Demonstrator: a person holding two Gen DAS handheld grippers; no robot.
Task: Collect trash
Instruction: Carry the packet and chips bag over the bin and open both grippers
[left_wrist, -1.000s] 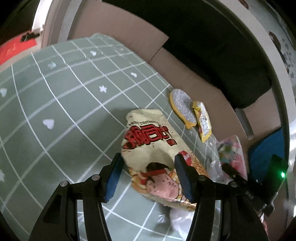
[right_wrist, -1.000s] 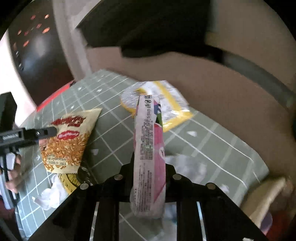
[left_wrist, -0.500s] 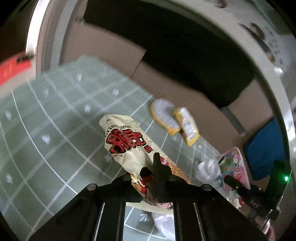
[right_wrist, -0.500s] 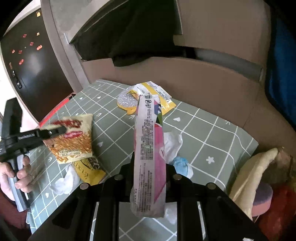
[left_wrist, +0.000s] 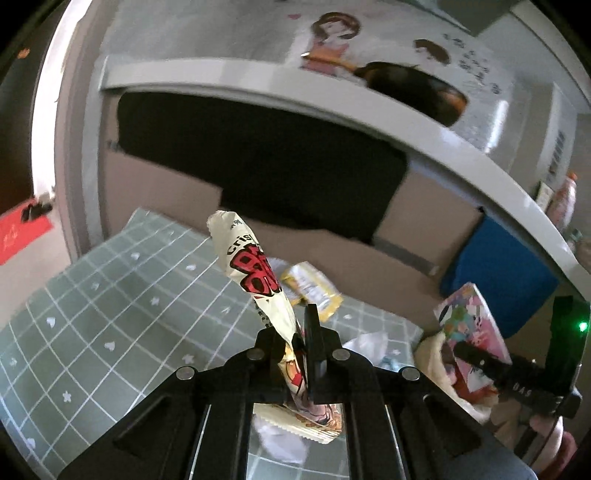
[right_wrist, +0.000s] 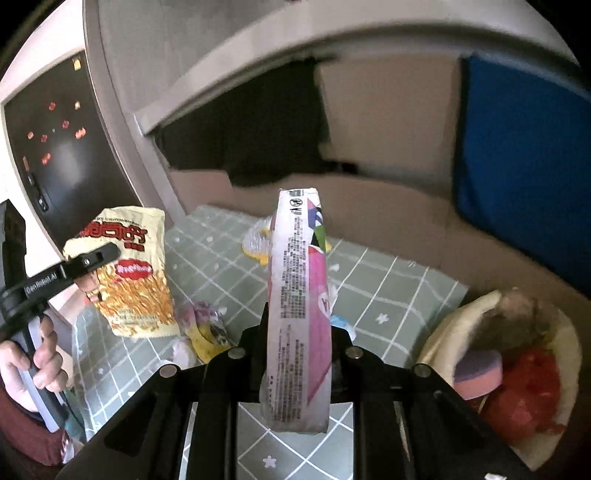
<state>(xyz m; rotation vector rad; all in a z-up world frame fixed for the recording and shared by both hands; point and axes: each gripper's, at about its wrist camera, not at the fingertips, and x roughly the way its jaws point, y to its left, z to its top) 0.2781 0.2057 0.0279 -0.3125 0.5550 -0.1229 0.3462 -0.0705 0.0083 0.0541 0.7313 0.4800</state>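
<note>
Left wrist view: both grippers hold trash above the table.
Left gripper (left_wrist: 295, 343) pinches the noodle packet (left_wrist: 258, 273); right gripper (right_wrist: 295, 332) clamps the pink wrapper (right_wrist: 299, 295).

The snack bag (left_wrist: 258, 280) hangs above the gridded tablecloth (left_wrist: 110, 314), pinched in the left gripper (left_wrist: 299, 354). To its right, the right gripper (right_wrist: 299, 332) holds a long wrapper (right_wrist: 299, 295) upright. Crumpled wrappers (right_wrist: 207, 328) lie on the cloth between them; a basket (right_wrist: 461, 332) sits right.

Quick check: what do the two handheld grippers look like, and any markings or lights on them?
Both are black plastic with silver pivot bolts. The left gripper carries white "GenRobot.AI" lettering on its arm; the right gripper has white characters and a green light on its body. A dark red sleeve shows.
</note>
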